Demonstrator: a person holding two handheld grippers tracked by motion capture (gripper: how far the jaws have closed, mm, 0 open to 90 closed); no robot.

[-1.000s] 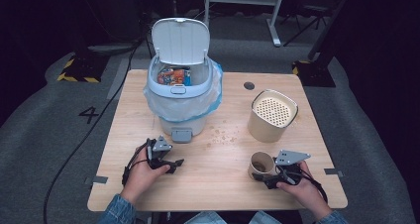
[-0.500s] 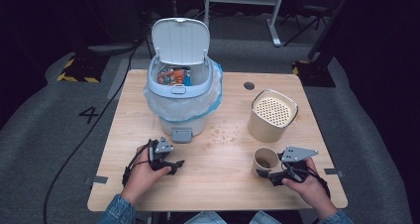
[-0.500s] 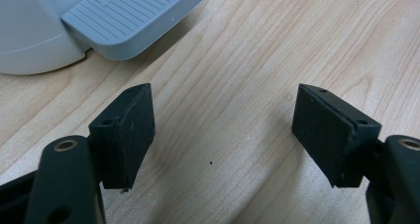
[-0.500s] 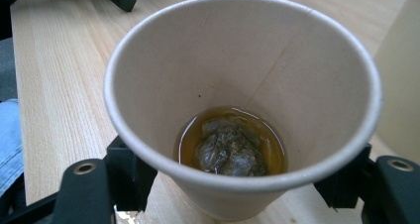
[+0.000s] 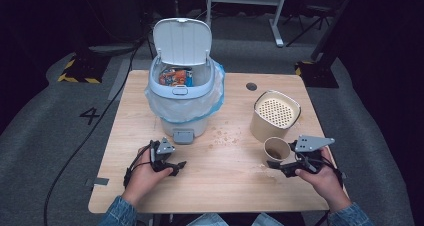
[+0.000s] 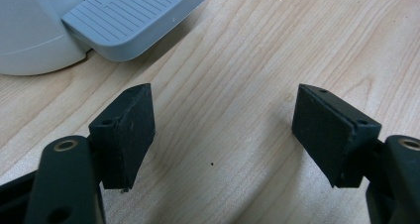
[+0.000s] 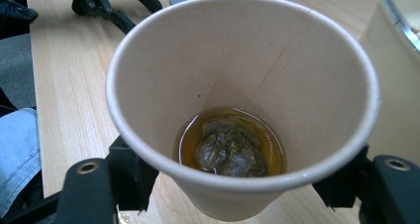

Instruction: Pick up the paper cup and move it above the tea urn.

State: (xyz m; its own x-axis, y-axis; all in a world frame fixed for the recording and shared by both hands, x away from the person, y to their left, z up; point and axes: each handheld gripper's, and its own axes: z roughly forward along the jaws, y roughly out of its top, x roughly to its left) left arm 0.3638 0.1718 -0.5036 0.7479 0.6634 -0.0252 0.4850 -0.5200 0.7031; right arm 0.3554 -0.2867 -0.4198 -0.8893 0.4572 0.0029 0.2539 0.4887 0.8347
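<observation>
Right gripper (image 5: 276,164) clamped on cup (image 5: 276,148), jaws just closing in on its wall, just in front of the strainer pot (image 5: 275,117). Keep level: tea and a teabag (image 7: 229,147) inside. Squeeze gently; paper wall buckles. Left gripper (image 5: 179,165) spread wide, holding nothing, near the bin (image 5: 184,98) pedal (image 6: 131,18). Pads' contact with the cup hidden below the rim.

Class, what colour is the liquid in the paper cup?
Amber-brown, around a dark tea bag in the beige paper cup; clearest in the right gripper view.
</observation>
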